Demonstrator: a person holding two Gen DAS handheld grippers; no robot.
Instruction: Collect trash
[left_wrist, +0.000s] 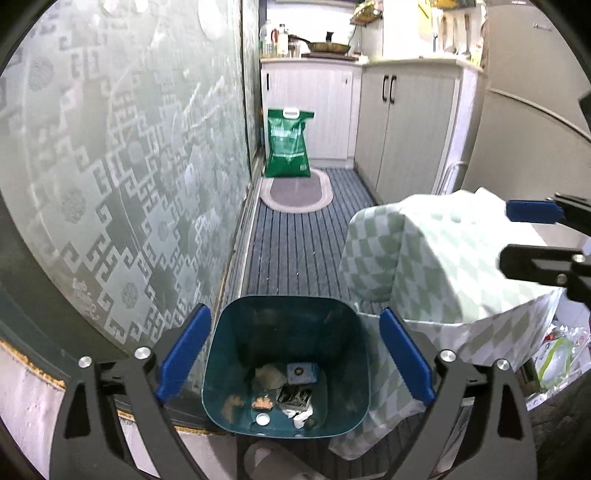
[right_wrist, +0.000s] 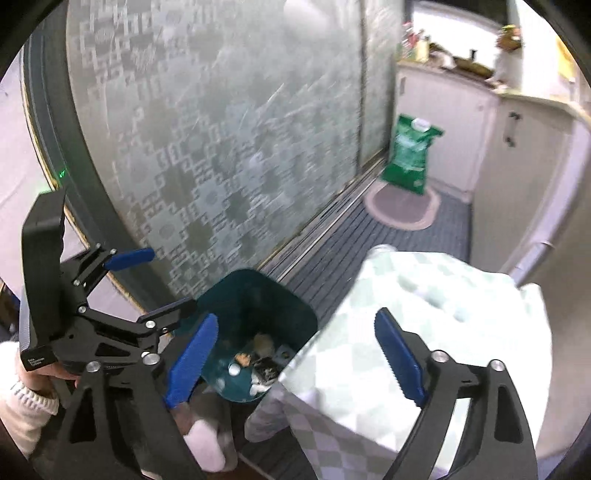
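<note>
We held the left gripper (left_wrist: 295, 360) over the bin (left_wrist: 221, 332), which stood on the floor by the cloth (left_wrist: 424, 251). Both it and the right gripper (right_wrist: 295, 363) gaped empty. The drop looked done; next we needed more trash.

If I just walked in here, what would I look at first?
Probably the teal trash bin on the striped floor, right between the open left gripper, with scraps and a white cap at its bottom. Beside it, to the right, stands something draped in a green checked cloth. Far down the floor, a bright green bag leans by the white cabinets.
</note>
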